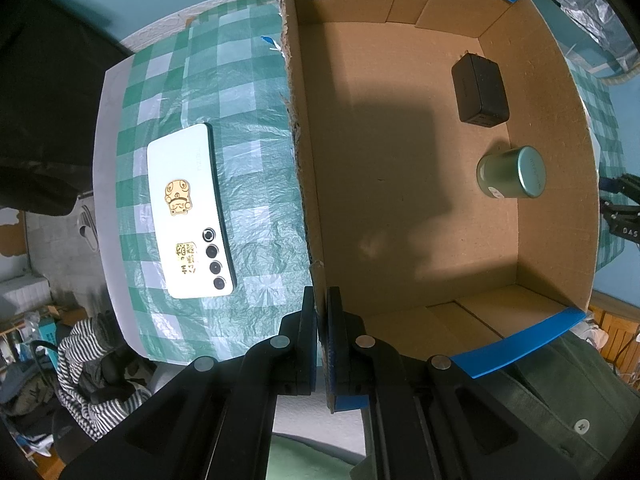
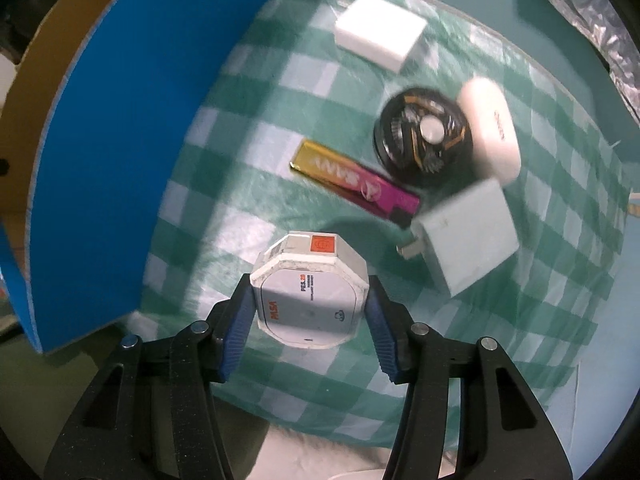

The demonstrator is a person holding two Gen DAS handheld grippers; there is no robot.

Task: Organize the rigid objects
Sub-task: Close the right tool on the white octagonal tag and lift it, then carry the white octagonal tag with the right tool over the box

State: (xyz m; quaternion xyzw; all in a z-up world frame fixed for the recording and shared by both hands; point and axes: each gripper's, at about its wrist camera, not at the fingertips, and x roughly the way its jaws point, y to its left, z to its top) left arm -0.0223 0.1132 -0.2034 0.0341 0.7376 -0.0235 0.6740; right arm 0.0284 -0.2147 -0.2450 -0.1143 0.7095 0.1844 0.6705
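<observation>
Your left tongs [image 1: 322, 308] are clamped tight on the near wall of the cardboard box [image 1: 304, 128], 1 finger outside and 1 inside. Ahead of them, inside the box, lie a black charger [image 1: 480, 90] and a green tin [image 1: 512, 172] on its side. To their left, outside the box, a white phone [image 1: 188, 208] lies face down on the checked cloth [image 1: 256, 184].

Your right tongs [image 2: 308, 308] stand partly spread, both blue pads [image 2: 240, 324] against the sides of a white octagonal case [image 2: 308, 300]; it appears gripped. Ahead of them lie a pink-and-gold lighter [image 2: 352, 182], a black round tin [image 2: 424, 136], a white oval case [image 2: 490, 128], a pale blue plug [image 2: 464, 236] and a white block [image 2: 380, 36]. The box's blue wall [image 2: 136, 140] stands to their left. Crumpled foil [image 2: 592, 20] shows far right.
</observation>
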